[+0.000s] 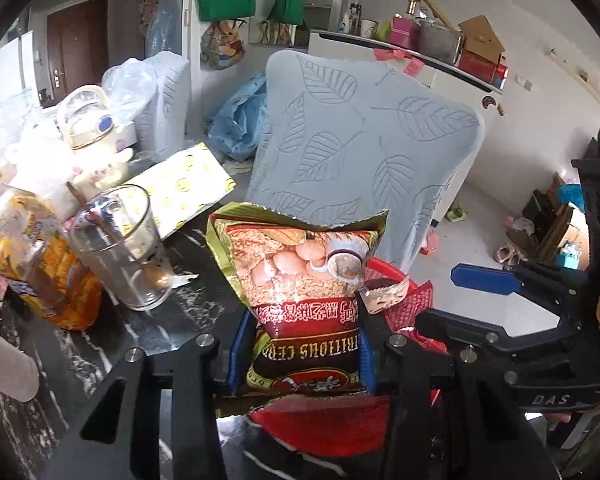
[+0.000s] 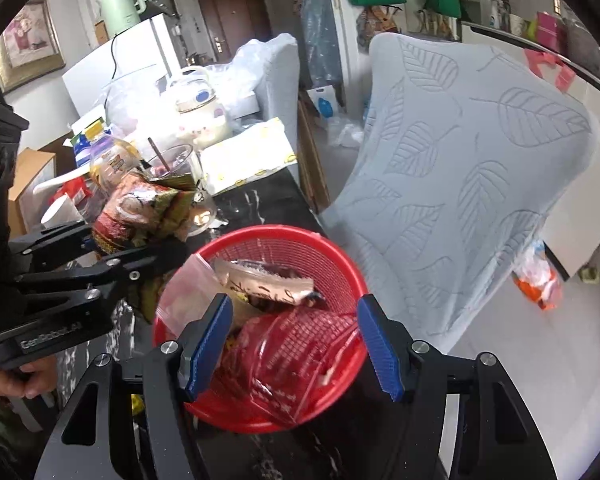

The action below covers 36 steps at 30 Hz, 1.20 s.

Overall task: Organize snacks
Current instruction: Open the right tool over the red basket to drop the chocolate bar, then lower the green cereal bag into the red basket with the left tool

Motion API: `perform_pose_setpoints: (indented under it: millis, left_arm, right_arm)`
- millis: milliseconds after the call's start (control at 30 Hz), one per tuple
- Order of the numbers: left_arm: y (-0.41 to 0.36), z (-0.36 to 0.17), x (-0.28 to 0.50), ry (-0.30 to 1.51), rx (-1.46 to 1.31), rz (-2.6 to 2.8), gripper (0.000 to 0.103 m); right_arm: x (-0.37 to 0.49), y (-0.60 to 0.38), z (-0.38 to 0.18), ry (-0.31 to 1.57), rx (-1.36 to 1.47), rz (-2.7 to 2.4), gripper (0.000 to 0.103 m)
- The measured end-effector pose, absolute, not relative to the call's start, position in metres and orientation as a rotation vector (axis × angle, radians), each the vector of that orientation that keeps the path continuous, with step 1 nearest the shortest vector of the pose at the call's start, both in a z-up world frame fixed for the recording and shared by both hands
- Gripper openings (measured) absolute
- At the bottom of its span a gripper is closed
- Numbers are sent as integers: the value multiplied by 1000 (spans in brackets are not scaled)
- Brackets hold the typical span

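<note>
My left gripper (image 1: 300, 356) is shut on a red and gold cereal snack bag (image 1: 300, 272), held upright just above the near left rim of the red mesh basket (image 1: 392, 270). In the right wrist view the same bag (image 2: 140, 208) sits in the left gripper (image 2: 140, 240) left of the basket (image 2: 340, 264). The basket holds a brown snack packet (image 2: 268, 284) and red plastic packets (image 2: 300, 344). My right gripper (image 2: 296, 344) is open and empty, its blue pads (image 2: 208, 344) over the basket's near side. It also shows at the right of the left wrist view (image 1: 488, 280).
On the dark marble table (image 1: 100, 344) stand a glass with a spoon (image 1: 120, 248), an orange drink bottle (image 1: 36, 264), a cream kettle (image 1: 92, 128) and a smiley-print box (image 1: 180, 188). A chair with a grey leaf cover (image 2: 460, 184) stands right behind the basket.
</note>
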<state>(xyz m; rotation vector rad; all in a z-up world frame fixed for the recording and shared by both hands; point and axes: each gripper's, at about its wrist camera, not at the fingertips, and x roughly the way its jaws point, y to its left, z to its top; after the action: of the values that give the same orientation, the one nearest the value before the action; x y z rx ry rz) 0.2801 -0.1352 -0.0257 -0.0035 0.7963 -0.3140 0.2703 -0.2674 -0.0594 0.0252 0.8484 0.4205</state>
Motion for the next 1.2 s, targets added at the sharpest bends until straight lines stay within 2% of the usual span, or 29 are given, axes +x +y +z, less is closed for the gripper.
perform_pose_setpoints:
  millis: [333,600,867,1200]
  left_arm:
    - [-145,-25,298,709,60,-275,42]
    - [-148,-59,315,866,21,-348,42]
    - [-159,-66,318,909,69,-336,45]
    - [-156,-53,305,858,82,-310,51]
  right_arm:
    - [265,-277,-56,828,24,400,65]
    - [268,-279,-60,830,29,399,65]
    - [267,-279,-64,833,42,411,65]
    - [264,-282,-63,834,44,408,65]
